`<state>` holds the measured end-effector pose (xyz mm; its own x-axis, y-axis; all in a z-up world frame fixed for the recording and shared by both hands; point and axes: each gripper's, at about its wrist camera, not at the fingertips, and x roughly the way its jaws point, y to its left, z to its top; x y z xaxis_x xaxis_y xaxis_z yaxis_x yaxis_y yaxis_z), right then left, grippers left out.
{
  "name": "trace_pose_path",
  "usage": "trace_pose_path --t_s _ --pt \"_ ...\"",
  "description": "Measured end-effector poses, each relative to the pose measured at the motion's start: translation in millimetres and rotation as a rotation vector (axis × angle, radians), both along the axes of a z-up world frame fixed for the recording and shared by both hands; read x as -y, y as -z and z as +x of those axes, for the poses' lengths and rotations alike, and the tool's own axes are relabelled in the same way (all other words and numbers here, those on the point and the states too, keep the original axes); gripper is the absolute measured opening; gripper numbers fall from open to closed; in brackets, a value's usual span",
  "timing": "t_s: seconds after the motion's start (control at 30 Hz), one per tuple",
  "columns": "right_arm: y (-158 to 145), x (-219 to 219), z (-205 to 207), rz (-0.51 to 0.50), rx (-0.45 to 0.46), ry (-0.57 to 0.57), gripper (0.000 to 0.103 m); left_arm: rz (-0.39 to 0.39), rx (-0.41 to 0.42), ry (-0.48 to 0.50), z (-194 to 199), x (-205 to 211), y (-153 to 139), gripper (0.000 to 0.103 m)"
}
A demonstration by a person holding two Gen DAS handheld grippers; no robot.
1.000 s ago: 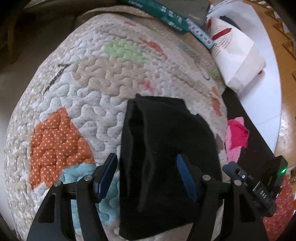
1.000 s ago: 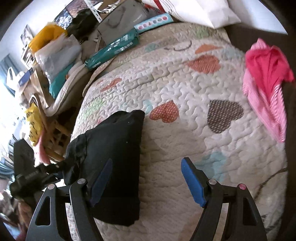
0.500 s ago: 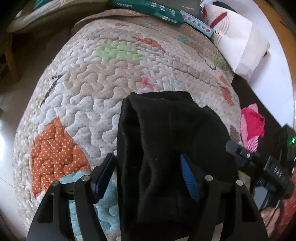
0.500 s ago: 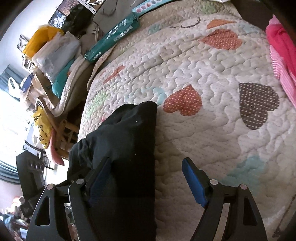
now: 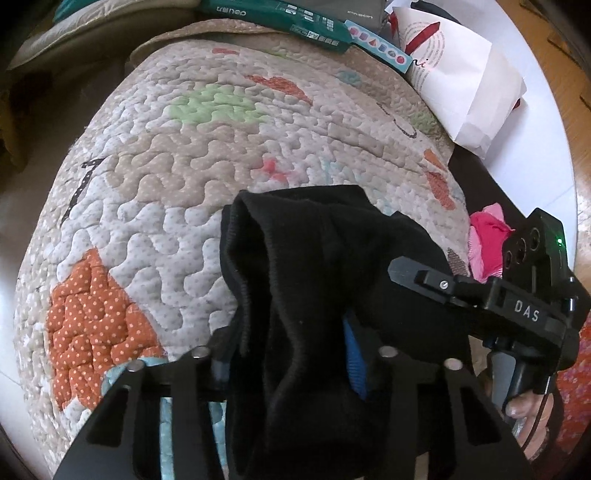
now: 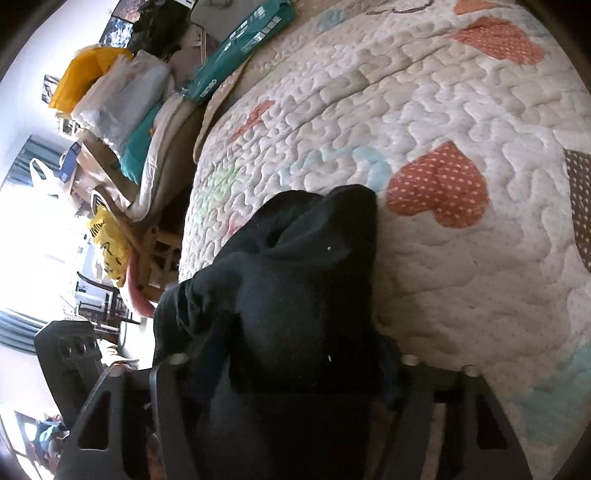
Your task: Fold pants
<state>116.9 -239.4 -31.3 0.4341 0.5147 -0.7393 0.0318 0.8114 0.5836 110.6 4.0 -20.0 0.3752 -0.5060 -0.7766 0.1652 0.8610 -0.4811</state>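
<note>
The black pants (image 5: 314, 266) lie folded into a thick bundle on the quilted bedspread (image 5: 177, 155). My left gripper (image 5: 288, 362) is shut on the near end of the bundle; only its blue right pad (image 5: 352, 358) shows past the cloth. My right gripper (image 6: 295, 365) is shut on the same black pants (image 6: 295, 280) from the other side, its pads buried in the fabric. The right gripper's body also shows in the left wrist view (image 5: 517, 295), close beside the pants.
A pink garment (image 5: 487, 243) lies at the bed's right edge. A white paper bag (image 5: 465, 81) and green boxes (image 5: 295, 18) sit at the far end. In the right wrist view, piled bags (image 6: 118, 88) and a wooden chair (image 6: 155, 251) stand left of the bed.
Both grippers have moved forward onto the near end of the pants and closed on it. The bundle is bunched up and lifted a little at that end.
</note>
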Motion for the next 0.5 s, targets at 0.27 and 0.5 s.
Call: trace_pose_path --t_s 0.27,0.5 --pt "-33 -10 0 -0.065 0.07 -0.059 0.039 -0.008 0.038 -0.015 14 4 -19 0.034" --pt "-62 -22 38 -0.116 0.141 -0.083 0.038 0.033 0.087 -0.07 56 3 -26 0.036"
